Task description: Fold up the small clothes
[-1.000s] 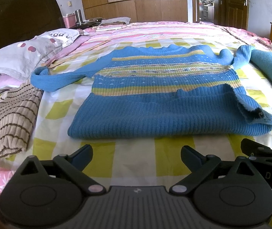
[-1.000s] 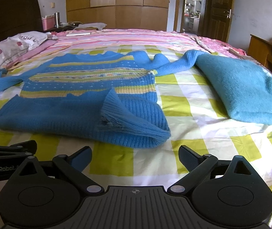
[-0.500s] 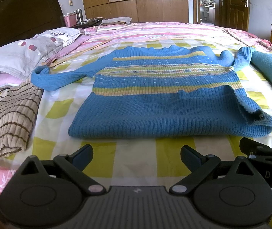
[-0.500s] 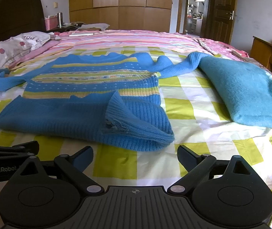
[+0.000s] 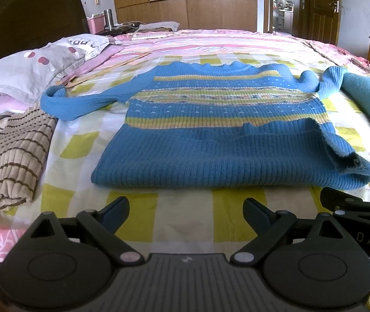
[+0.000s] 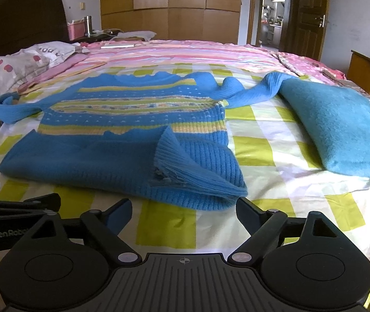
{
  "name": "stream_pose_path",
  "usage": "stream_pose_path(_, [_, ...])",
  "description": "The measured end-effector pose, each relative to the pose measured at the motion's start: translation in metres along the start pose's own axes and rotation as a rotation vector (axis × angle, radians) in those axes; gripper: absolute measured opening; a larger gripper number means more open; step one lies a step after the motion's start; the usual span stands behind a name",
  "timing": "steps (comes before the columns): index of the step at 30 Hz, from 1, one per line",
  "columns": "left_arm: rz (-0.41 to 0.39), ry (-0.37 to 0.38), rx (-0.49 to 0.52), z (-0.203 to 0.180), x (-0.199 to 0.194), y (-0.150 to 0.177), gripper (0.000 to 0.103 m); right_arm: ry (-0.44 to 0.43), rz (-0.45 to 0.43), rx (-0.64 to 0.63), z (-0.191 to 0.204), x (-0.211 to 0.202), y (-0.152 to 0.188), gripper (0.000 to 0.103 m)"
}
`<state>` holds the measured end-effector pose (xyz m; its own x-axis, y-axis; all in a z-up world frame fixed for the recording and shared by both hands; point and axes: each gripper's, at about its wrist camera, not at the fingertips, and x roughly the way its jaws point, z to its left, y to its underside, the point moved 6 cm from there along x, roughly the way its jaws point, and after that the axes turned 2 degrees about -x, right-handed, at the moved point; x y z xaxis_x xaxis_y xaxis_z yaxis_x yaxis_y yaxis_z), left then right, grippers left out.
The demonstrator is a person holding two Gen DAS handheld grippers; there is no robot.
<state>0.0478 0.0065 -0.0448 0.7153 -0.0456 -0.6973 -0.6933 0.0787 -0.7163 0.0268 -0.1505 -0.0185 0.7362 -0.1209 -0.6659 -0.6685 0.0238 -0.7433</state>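
A blue knit sweater point(image 5: 224, 130) with yellow stripes lies flat on the checked bedsheet point(image 5: 185, 213), its hem folded up over the body and both sleeves spread out. It also shows in the right wrist view point(image 6: 122, 143), where the folded hem's right corner stands up loosely. My left gripper point(image 5: 186, 206) is open and empty, just short of the sweater's near edge. My right gripper point(image 6: 183, 208) is open and empty, close to the sweater's near right corner. Each gripper shows at the edge of the other's view.
A folded brown striped garment point(image 5: 11, 156) lies at the left. A folded teal garment point(image 6: 341, 124) lies at the right, touching the sweater's right sleeve. Pillows point(image 5: 29, 70) and a dark headboard are at the far left; a wardrobe and a door stand behind.
Both grippers have moved a little forward toward the sweater's near edge. Both stay open. The sweater has not moved.
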Motion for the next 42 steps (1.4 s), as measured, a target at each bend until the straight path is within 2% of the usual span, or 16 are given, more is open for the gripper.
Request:
stream_pose_path(11, [-0.009,0.013,-0.014,0.006,-0.001,-0.003,0.098,-0.019,-0.021,-0.015,0.002,0.001,-0.004,0.085])
stream_pose_path(17, [-0.046,0.027,-0.052,0.027,-0.01,-0.016,0.098,-0.016,-0.064,-0.059,0.001,-0.002,-0.013,0.084])
stream_pose_path(23, [-0.084,0.002,-0.01,0.059,-0.004,-0.036,0.098,-0.016,-0.11,-0.099,-0.005,-0.004,-0.026,0.084])
stream_pose_path(27, [-0.054,-0.013,0.031,0.073,0.02,-0.048,0.098,-0.014,-0.093,-0.101,-0.007,0.009,-0.032,0.084])
stream_pose_path(31, [-0.02,-0.031,0.089,0.08,0.041,-0.052,0.096,-0.029,-0.055,-0.091,-0.009,0.024,-0.033,0.077])
stream_pose_path(34, [0.012,-0.029,0.101,0.087,0.053,-0.052,0.088,-0.048,-0.025,-0.081,-0.011,0.032,-0.032,0.071])
stream_pose_path(37, [0.045,0.002,0.081,0.092,0.062,-0.052,0.072,-0.076,-0.012,-0.084,-0.008,0.036,-0.034,0.067])
stream_pose_path(39, [0.058,0.032,0.058,0.093,0.066,-0.053,0.055,-0.096,-0.004,-0.092,-0.005,0.038,-0.036,0.061])
stream_pose_path(40, [0.068,0.05,0.044,0.094,0.068,-0.053,0.051,-0.112,0.007,-0.093,-0.003,0.041,-0.037,0.06])
stream_pose_path(42, [0.084,0.091,0.011,0.096,0.072,-0.054,0.04,-0.142,0.04,-0.074,-0.002,0.046,-0.039,0.049])
